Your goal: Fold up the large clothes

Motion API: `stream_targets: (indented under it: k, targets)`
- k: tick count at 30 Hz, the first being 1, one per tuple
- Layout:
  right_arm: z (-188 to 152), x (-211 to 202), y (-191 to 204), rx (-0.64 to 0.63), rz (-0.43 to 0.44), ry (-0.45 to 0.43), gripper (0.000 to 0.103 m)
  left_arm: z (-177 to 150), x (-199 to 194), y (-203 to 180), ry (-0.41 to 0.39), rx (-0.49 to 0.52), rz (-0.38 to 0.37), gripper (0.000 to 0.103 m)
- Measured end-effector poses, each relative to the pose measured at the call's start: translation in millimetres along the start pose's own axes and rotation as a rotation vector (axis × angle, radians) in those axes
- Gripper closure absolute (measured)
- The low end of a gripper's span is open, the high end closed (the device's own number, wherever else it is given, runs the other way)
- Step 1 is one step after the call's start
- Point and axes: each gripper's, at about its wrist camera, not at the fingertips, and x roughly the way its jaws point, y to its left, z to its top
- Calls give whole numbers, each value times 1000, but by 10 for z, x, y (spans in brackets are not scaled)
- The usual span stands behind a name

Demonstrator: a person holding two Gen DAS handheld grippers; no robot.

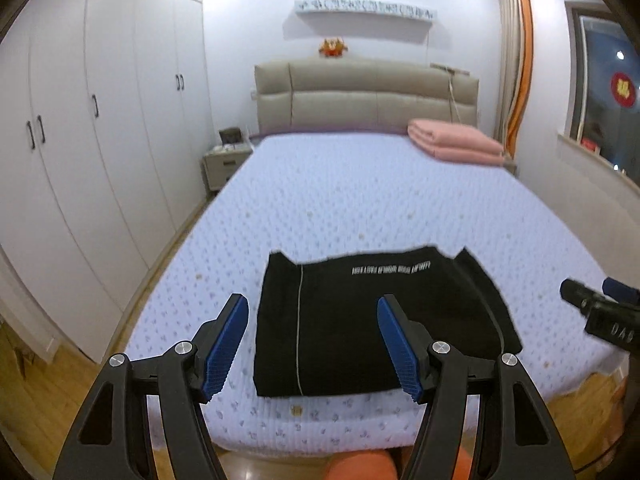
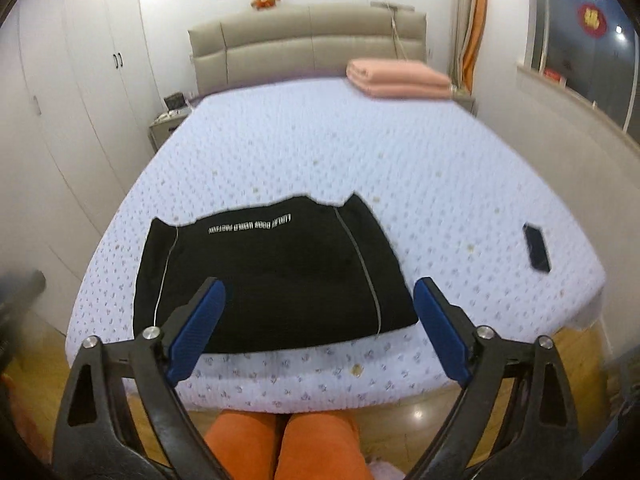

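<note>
So the black garment (image 1: 360, 320) is lying folded into a flat rectangle on the near part of the bed (image 1: 360, 192), close to the near edge, with a line of small white lettering along its far side and thin pale stripes running near-to-far on both the left and right. Two little corners stick up at the far edge.

Both tools are hovering above the near edge of the bed and neither is touching the fabric. The left hand-held gripper (image 1: 314, 344) has its blue pads (image 1: 224, 348) spread wide apart with nothing between them, so it's released. Same story with the right hand-held gripper (image 2: 320, 328): jaws wide, blue pads (image 2: 196, 332) apart, holding nothing. In the left wrist view you can see part of the right tool poking in at the right edge.

Other stuff around: a folded pink blanket (image 2: 396, 78) sits at the far right corner of the bed by the beige headboard (image 1: 368, 96), and there's an orange plush toy (image 1: 333, 47) on top of the headboard. A dark phone (image 2: 537, 247) lies on the bed well to the right of the garment. White wardrobe (image 1: 80, 120) along the left wall, small nightstand (image 1: 224, 160) at the far left of the bed. The person's orange trousers (image 2: 280, 444) show at the bottom of the right wrist view.
</note>
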Motion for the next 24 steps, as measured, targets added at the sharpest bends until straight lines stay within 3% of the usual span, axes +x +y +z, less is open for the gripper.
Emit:
stream_targets:
  k: [3,4,9,15,24]
  targets:
    - [41,-175,99,-30,-17,-56,4,104,-199,-3,-39,-9,-9,31]
    - [60,-231,116,-38,-19,-71,2,126,-237,-14,-49,-10,-12,22]
    - [100,-360,189,-51,16,-114,0,174,-396,-92,-92,-5,-9,21]
    - [81,-333,273,-72,2,-129,0,182,-392,-137,-71,-19,-19,21]
    - [60,-103,343,-92,-25,-92,0,110,-8,-149,11,-32,-14,21]
